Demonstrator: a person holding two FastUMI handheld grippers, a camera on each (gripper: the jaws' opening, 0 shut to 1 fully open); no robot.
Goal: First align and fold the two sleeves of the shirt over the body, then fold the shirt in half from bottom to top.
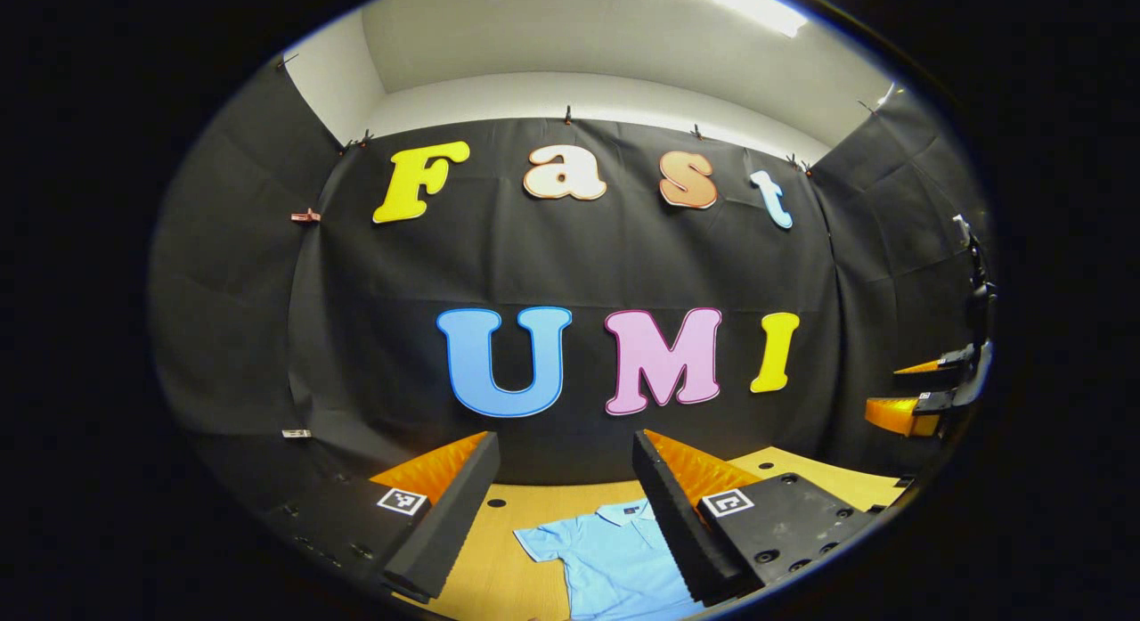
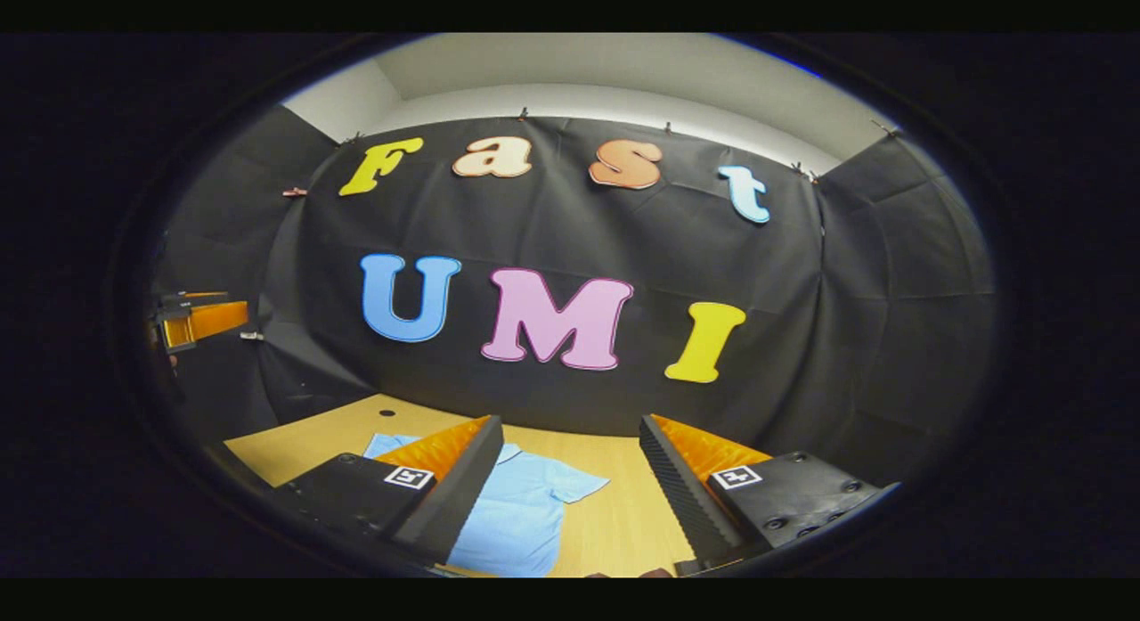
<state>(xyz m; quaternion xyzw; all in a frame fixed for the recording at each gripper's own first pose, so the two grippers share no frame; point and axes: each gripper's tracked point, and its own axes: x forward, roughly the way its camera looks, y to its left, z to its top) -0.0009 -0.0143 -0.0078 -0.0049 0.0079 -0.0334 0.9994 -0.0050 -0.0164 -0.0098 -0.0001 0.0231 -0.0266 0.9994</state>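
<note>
Left gripper view: pale wooden table (image 1: 534,550) low in frame, light blue shirt (image 1: 614,559) spread flat at bottom centre, collar toward the wall, one short sleeve (image 1: 543,541) out to frame-left. Left gripper (image 1: 565,478) held above, fingers spread wide, gripping nothing; square black-and-white marker (image 1: 401,501) on each finger base, no readable writing. Right gripper (image 1: 926,394) glimpsed at the right edge, raised, fingers apart.

Right gripper view: same table (image 2: 614,523) and shirt (image 2: 517,514) at bottom centre, opposite sleeve (image 2: 574,487) laid out toward frame-right. Right gripper (image 2: 570,461) wide open and empty, above the shirt. Left gripper (image 2: 191,322) at the left edge, aloft.
</note>
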